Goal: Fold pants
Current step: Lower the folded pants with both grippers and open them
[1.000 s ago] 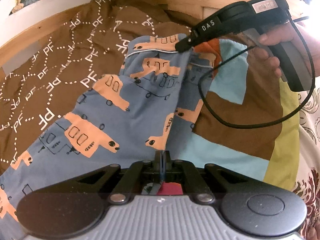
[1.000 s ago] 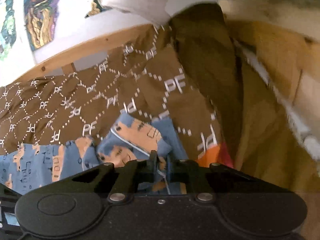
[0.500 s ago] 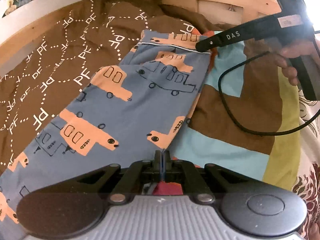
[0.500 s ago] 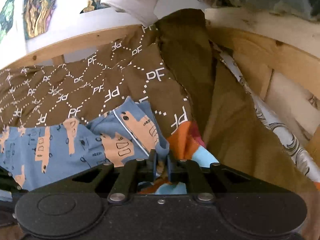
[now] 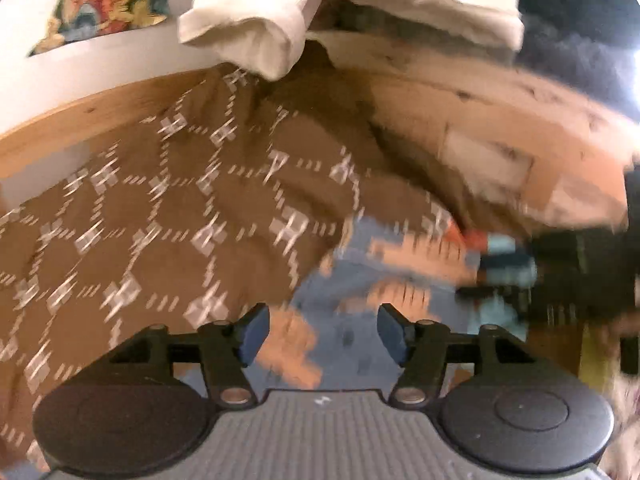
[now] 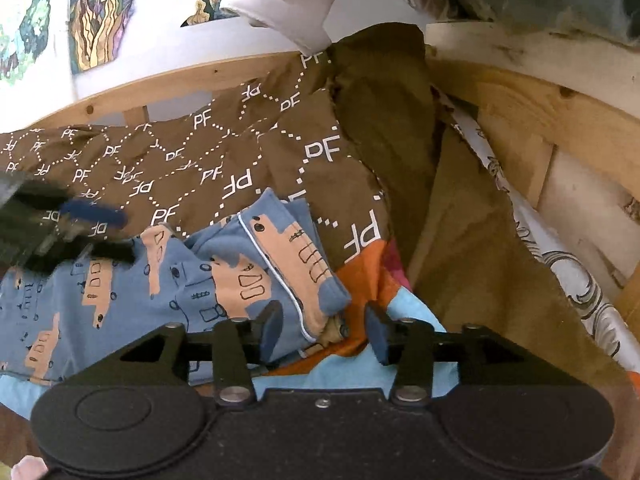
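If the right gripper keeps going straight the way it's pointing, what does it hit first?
Most likely the bunched end of the blue bus-print pants, which lies just ahead of the open right gripper, with the brown PF-patterned blanket beyond. Depth is hard to judge through the fisheye.

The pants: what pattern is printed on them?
Orange buses on blue pants, clearest in the right wrist view.

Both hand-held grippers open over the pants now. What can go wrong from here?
1. The pants' corner by the right hand-held gripper lies bunched and curled, so the fold may not sit flat.
2. The brown PF blanket touches the pants' far edge; a regrasp there could pinch both fabrics.
3. The left hand-held gripper's view is motion-blurred, so its next grasp point on the pants is hard to judge.
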A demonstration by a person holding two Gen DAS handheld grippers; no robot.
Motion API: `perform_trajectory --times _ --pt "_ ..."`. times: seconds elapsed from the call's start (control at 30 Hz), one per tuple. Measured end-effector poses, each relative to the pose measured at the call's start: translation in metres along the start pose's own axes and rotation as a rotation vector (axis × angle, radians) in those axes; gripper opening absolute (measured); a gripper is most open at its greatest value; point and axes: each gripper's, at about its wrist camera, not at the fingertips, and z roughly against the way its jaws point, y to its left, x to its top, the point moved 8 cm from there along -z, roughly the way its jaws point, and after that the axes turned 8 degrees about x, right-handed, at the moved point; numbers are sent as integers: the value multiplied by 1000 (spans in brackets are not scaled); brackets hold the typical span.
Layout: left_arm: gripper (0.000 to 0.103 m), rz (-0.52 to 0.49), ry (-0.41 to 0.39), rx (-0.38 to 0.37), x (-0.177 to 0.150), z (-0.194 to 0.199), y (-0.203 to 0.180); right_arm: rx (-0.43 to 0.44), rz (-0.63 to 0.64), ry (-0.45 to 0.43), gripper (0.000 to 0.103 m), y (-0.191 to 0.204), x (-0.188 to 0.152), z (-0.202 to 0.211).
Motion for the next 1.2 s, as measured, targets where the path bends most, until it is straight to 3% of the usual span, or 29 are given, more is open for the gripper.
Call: perform_trajectory --times 0.17,0.23,0.3,0.37,0.43,0.53,0.77,0.87,0.97,1.03,1.07,1.1,1.13,1.2 --pt "66 -17 -19 -47 33 -43 -18 12 -3 -23 51 -1 1 0" --pt "57 -10 3 -53 39 -58 -22 14 -3 -32 51 -2 2 0" --pt "30 -17 39 -51 38 -70 -25 17 -3 -45 48 -3 3 -1" --pt "21 -46 57 -61 33 -76 -31 22 -10 -49 46 -4 2 -1" --pt "13 -75 57 -49 29 -79 -37 30 -8 -50 32 -3 2 -1" --pt "10 -63 49 -28 29 -81 -39 26 10 -62 16 -1 2 1" --pt "7 -124 -19 -1 43 -68 -56 17 42 -89 14 4 3 15" --pt "8 -179 6 45 42 -80 -63 9 28 -67 15 2 0 11" --pt "20 -150 10 62 42 -81 -62 -5 -23 -50 30 -3 -3 8" --pt "33 -74 4 24 45 -73 -57 2 -33 -55 54 -3 -3 12" --pt "57 -44 -8 15 46 -68 -51 4 -23 -57 61 -2 -3 15" --pt "71 -11 -32 24 46 -60 -45 4 -2 -60 74 1 -3 18" --pt "73 14 -54 35 47 -52 -39 0 23 -62 85 4 -3 21" --pt "73 52 -66 39 43 -38 -28 -4 77 -68 97 12 -2 27"
